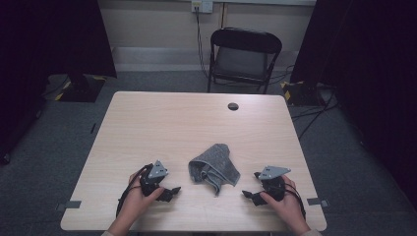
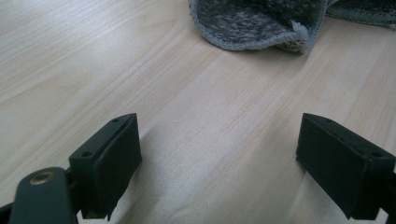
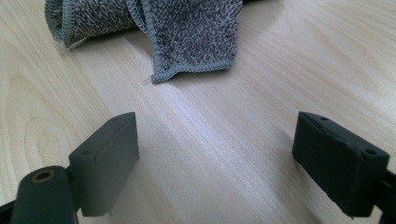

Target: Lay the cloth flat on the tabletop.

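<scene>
From the high view, the grey towel (image 1: 214, 168) lies crumpled on the counter (image 1: 162, 123), between the left gripper (image 1: 169, 192) and the right gripper (image 1: 249, 194), near to both but touching neither. It is folded over itself in loose layers, so I think a careless grasp could take only the top layer and the rest would drag or unfold in a bad way.

In the left gripper view, the jaws stand wide apart over bare wood, and the towel (image 2: 261, 23) shows a rounded stitched edge ahead of them. If the jaws come in too low, they may scrape the counter and push the cloth away.

In the right gripper view, the jaws are also spread wide with nothing between them. One corner of the towel (image 3: 191, 37) points toward them, speckled grey with a lighter hem; it looks soft and limp, though how many layers lie under it I cannot tell.
</scene>
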`<state>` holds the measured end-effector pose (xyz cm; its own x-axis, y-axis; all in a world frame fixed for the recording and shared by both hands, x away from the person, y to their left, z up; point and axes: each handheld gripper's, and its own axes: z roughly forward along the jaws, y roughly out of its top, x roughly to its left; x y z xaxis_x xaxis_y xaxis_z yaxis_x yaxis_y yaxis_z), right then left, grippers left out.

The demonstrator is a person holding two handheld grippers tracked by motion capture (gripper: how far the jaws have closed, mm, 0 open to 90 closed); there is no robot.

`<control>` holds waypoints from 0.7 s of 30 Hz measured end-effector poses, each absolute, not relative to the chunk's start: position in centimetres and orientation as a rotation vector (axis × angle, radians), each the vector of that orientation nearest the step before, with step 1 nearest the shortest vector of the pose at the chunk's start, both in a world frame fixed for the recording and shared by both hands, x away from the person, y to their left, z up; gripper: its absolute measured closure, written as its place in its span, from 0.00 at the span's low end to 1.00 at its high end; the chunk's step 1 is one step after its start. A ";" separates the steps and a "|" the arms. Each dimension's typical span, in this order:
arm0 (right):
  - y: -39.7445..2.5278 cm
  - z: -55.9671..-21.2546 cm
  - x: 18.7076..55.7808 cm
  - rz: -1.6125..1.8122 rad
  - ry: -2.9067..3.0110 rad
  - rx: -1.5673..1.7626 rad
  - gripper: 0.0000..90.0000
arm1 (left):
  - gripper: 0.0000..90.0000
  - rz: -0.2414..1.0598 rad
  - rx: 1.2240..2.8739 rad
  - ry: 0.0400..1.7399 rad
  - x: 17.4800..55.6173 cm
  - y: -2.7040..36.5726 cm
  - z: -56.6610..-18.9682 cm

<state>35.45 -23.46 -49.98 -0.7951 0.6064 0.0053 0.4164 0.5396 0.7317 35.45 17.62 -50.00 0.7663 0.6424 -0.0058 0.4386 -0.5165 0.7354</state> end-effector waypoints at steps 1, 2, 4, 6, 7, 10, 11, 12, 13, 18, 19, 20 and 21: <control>-23.5 -50.0 35.5 1.104 2.527 0.862 0.16 | 0.15 0.344 2.199 0.803 35.5 17.6 -50.0; -23.5 -50.0 35.5 1.103 2.528 0.862 0.16 | 0.15 0.344 2.199 0.802 35.5 17.6 -50.0; -23.5 -50.0 35.5 1.104 2.528 0.863 0.16 | 0.15 0.344 2.198 0.803 35.4 17.6 -50.0; -23.5 -50.0 35.5 1.101 2.526 0.863 0.16 | 0.15 0.344 2.199 0.802 35.5 17.6 -50.0; -23.5 -50.0 35.5 1.100 2.525 0.864 0.15 | 0.15 0.344 2.199 0.803 35.5 17.6 -50.0; -23.5 -50.0 35.5 1.100 2.526 0.864 0.15 | 0.15 0.344 2.200 0.803 35.4 17.6 -50.0; -23.5 -50.0 35.5 1.100 2.526 0.864 0.15 | 0.15 0.344 2.198 0.803 35.5 17.6 -50.0; -23.5 -50.0 35.5 1.100 2.526 0.864 0.15 | 0.15 0.344 2.199 0.803 35.4 17.6 -50.0; -23.5 -50.0 35.5 1.100 2.526 0.864 0.15 | 0.15 0.345 2.199 0.803 35.4 17.6 -50.0; -23.5 -50.0 35.5 1.100 2.526 0.864 0.15 | 0.15 0.348 2.199 0.811 35.4 17.6 -50.0; -23.5 -50.0 35.5 1.100 2.525 0.864 0.15 | 0.15 0.349 2.199 0.815 35.4 17.6 -50.0; -23.5 -50.0 35.5 1.101 2.526 0.864 0.15 | 0.15 0.349 2.198 0.818 35.3 17.6 -50.0; -23.5 -50.0 35.5 1.102 2.527 0.863 0.16 | 0.14 0.349 2.198 0.818 35.3 17.6 -50.0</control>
<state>35.49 -23.47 -49.98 -0.7924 0.6100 0.0050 0.4188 0.5380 0.7315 35.35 17.56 -49.96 0.7586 0.6516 -0.0055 0.4464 -0.5136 0.7328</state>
